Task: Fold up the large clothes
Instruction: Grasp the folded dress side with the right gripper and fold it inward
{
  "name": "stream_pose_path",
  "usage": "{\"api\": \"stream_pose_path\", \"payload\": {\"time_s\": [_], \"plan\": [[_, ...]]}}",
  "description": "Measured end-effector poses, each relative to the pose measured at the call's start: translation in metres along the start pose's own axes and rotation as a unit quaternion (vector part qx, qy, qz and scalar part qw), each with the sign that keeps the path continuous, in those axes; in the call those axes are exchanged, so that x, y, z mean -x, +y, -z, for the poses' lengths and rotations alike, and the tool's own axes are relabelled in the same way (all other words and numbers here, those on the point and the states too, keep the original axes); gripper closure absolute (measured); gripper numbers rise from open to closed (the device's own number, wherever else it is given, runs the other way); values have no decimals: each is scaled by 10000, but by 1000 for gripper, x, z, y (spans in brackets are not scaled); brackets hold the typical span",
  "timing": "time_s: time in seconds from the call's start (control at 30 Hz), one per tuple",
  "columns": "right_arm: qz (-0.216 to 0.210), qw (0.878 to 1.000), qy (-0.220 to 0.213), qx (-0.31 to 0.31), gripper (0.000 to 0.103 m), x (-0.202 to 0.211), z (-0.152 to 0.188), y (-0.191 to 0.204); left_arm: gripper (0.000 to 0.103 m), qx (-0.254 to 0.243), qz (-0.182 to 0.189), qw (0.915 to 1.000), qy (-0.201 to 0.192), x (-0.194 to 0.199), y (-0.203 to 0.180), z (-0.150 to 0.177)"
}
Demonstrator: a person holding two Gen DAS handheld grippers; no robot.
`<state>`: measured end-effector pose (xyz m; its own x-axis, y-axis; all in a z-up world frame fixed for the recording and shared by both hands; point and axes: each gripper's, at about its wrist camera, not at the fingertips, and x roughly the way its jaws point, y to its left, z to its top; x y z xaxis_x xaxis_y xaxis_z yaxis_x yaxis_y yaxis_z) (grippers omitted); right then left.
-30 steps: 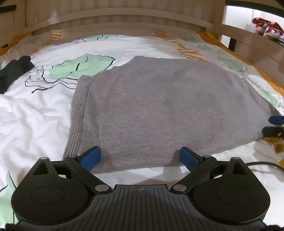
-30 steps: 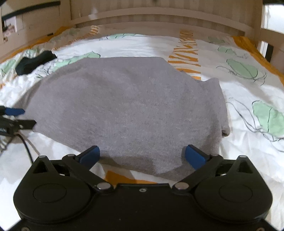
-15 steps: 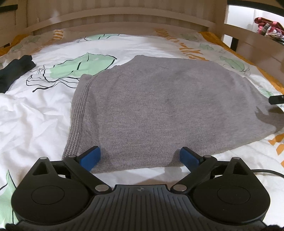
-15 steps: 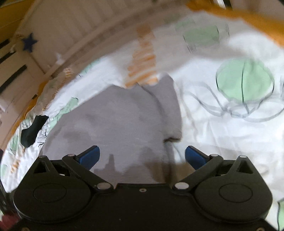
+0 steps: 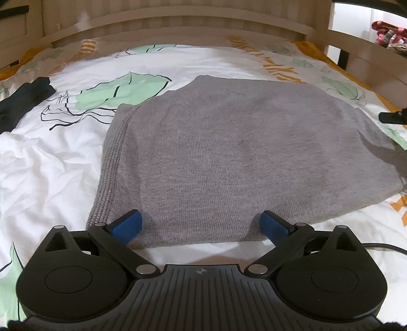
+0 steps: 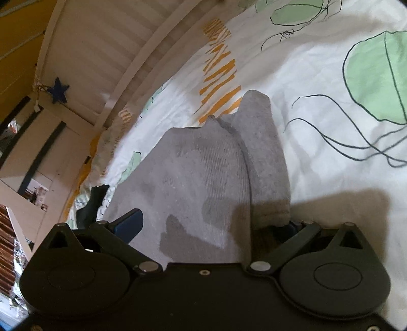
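A grey knit sweater [image 5: 229, 152] lies flat and partly folded on the bed. My left gripper [image 5: 201, 226] is open, its blue fingertips resting on the sweater's near edge. My right gripper [image 6: 208, 224] is open, tilted and close over the sweater [image 6: 193, 183]. Its left blue fingertip [image 6: 129, 222] lies on the cloth; the right one is mostly hidden behind the folded sleeve end [image 6: 267, 163]. Part of the right gripper [image 5: 393, 117] shows at the right edge of the left wrist view.
The bed has a white cover with green and orange prints [image 5: 51, 157]. A dark garment [image 5: 23, 99] lies at the far left. A wooden headboard [image 5: 178, 23] runs along the back, a side rail [image 5: 366, 61] at the right.
My right gripper has swung up, rolled and moved over the sweater's right side by the folded sleeve. My left gripper has stayed at the near edge. The sweater has not moved.
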<state>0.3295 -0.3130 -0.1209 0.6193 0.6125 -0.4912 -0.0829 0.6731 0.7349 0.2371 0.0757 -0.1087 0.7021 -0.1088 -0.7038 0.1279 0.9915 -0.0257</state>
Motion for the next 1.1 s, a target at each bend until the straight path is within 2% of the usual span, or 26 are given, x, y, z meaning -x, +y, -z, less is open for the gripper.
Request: {"api": "stream_pose_path", "payload": {"time_s": [0.4, 0.6, 0.67, 0.7, 0.77, 0.9, 1.03, 1.07, 1.1], "plan": [[-406, 9991, 42, -92, 0, -8, -13, -11, 1, 56, -122, 9999, 70, -1, -5, -4], [-343, 9993, 107, -69, 0, -8, -16, -9, 1, 30, -154, 9997, 174, 0, -6, -6], [-312, 9994, 125, -85, 0, -8, -16, -8, 5, 47, -113, 9994, 335, 4, -5, -11], [-304, 9994, 131, -78, 0, -9, -16, -8, 12, 80, -95, 9992, 386, 8, -5, -13], [-297, 9994, 137, -62, 0, -9, -16, -7, 20, 170, 26, 9989, 430, 19, -5, -19], [-282, 9994, 172, -91, 0, -10, -18, -6, 21, 382, 308, 9987, 106, 47, -10, -46], [-258, 9993, 227, -145, 0, -12, -20, -5, 21, 527, 590, 9966, -245, 48, -20, -88], [-255, 9993, 238, -159, 0, -12, -20, -5, 25, 558, 646, 9959, -291, 44, -22, -97], [-254, 9992, 248, -171, 0, -12, -21, -6, 33, 570, 685, 9954, -340, 38, -26, -106]]}}
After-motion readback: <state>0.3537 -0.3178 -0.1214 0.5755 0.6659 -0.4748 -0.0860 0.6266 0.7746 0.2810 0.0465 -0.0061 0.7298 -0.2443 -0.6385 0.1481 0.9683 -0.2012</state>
